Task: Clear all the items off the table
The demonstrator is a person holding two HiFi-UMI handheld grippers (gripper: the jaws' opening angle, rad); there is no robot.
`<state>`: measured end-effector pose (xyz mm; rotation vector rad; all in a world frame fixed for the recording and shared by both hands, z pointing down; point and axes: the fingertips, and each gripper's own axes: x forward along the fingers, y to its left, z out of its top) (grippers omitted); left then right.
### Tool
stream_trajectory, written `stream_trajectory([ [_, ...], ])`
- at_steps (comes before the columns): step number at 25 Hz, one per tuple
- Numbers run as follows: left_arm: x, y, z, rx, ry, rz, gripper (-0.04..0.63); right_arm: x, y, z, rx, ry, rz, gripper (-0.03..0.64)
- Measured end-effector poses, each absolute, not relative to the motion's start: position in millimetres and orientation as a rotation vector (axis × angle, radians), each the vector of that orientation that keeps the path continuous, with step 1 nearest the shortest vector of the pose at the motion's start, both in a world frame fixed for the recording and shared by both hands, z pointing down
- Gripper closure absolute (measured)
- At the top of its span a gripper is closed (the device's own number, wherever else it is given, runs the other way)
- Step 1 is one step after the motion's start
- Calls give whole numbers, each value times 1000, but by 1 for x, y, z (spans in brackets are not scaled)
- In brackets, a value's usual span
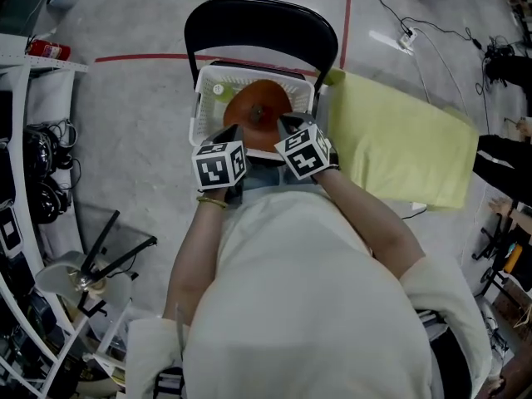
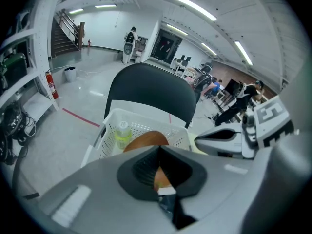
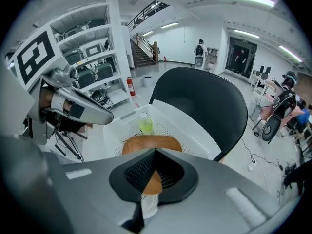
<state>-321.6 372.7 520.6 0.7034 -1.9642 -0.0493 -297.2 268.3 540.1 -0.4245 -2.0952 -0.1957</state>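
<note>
And here's the haul: a round brown wooden dish (image 1: 258,115) (image 2: 146,139) (image 3: 151,144) fills the middle and near half of the white perforated plastic basket (image 1: 202,106) (image 2: 141,117) (image 3: 195,130). A dark spot marks the dish's centre, and its near edge rides over the basket's rim at 6 o'clock. At 10 o'clock from the dish, tucked in the basket's far left corner, a small clear plastic bottle of yellow-green liquid (image 1: 218,91) (image 2: 123,133) (image 3: 145,123) stands upright, cap on top. The basket itself sits squarely on the seat of a black chair (image 1: 249,19).
</note>
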Motion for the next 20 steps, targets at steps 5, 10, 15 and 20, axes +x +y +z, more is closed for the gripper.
stream_trajectory([
  [5,-332,378,518,722,-1979,-35,586,-301,275,538,-423,-2107,-203,620],
  [10,-335,383,518,722,-1978,-36,586,-308,279,534,-427,-2118,-202,620],
  [15,-337,383,519,735,-1970,-30,586,-315,280,532,-420,-2131,-198,620],
  [20,-340,383,518,744,-1966,-32,586,-319,282,529,-416,-2133,-190,620],
])
